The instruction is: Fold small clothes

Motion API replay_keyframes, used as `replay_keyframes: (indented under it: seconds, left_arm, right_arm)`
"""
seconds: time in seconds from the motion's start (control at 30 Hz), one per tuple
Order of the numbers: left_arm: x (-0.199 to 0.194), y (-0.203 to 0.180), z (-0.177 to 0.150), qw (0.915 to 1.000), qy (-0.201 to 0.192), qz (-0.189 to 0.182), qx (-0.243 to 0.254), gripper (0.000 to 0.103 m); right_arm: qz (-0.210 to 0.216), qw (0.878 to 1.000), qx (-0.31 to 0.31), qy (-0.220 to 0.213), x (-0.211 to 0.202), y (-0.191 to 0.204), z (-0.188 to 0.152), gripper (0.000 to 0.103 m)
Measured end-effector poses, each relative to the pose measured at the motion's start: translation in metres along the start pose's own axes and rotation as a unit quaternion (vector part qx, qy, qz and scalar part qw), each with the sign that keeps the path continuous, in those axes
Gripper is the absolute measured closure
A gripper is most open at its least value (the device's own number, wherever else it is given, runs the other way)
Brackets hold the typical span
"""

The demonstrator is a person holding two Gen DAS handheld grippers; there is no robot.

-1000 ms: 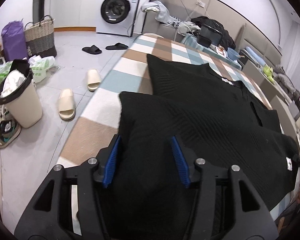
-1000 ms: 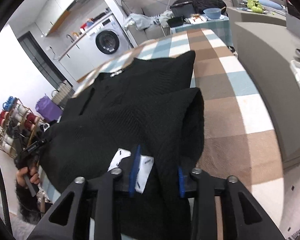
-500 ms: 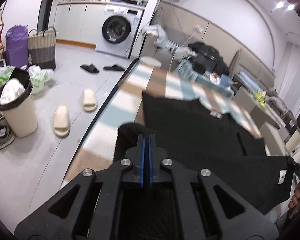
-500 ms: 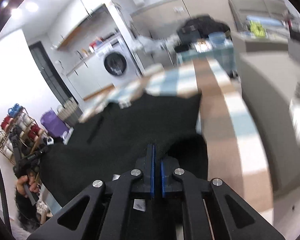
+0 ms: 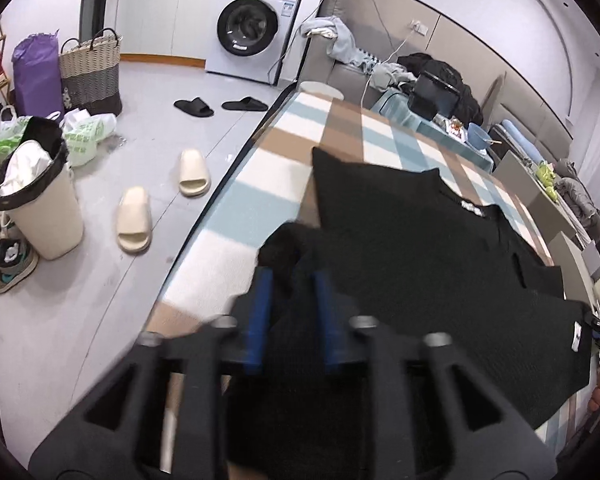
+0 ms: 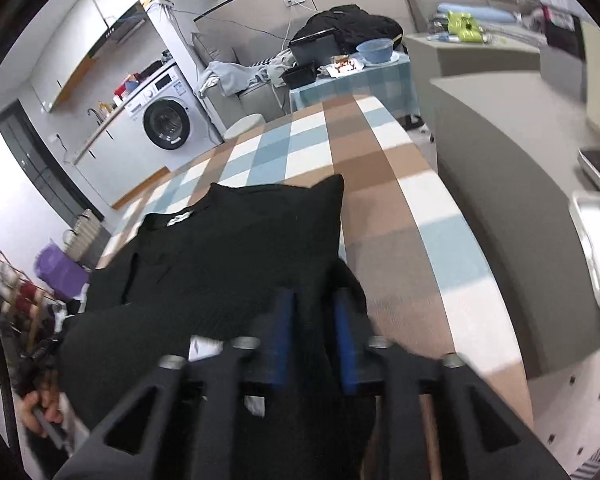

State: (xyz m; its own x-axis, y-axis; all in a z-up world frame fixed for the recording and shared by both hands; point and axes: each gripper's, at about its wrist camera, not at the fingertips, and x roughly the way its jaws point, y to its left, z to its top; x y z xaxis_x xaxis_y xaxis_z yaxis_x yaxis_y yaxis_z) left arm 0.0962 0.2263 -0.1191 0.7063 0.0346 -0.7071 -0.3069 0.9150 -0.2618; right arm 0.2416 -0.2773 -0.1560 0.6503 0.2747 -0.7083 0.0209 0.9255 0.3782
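Checked cloth (image 5: 284,148) bears black garment (image 5: 420,248); both hand-held grippers opening, fabric seemingly between.

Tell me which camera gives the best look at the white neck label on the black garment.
The right wrist view: the neck label faces the camera, sharp against the black garment. In the left wrist view the same label is smaller, farther off and seen at a slant.

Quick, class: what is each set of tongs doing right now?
Left tongs: opening, black garment between the pads.
Right tongs: opening, same black garment between the pads.
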Motion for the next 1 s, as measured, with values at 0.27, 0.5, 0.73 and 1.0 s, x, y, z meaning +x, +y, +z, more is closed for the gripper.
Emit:
replay_keyframes:
  seconds: [0.27,0.5,0.73,1.0]
  left_arm:
    - [-0.024,0.018,-0.027,0.9996,0.013,-0.011,-0.023,0.044]
    - [-0.035,0.007,-0.042,0.9995,0.024,-0.022,-0.003,0.044]
    - [-0.041,-0.002,-0.051,0.9993,0.03,-0.02,0.001,0.044]
    - [-0.047,0.003,-0.056,0.9997,0.021,-0.012,-0.009,0.044]
  right_arm:
    - [0.077,0.996,0.017,0.046,-0.038,-0.028,-0.055,0.061]
    - [0.167,0.984,-0.046,0.033,-0.06,0.007,-0.064,0.061]
    - [0.129,0.989,-0.029,0.072,-0.036,0.002,-0.071,0.06]
    - [0.138,0.988,0.001,0.069,-0.025,-0.011,-0.068,0.058]
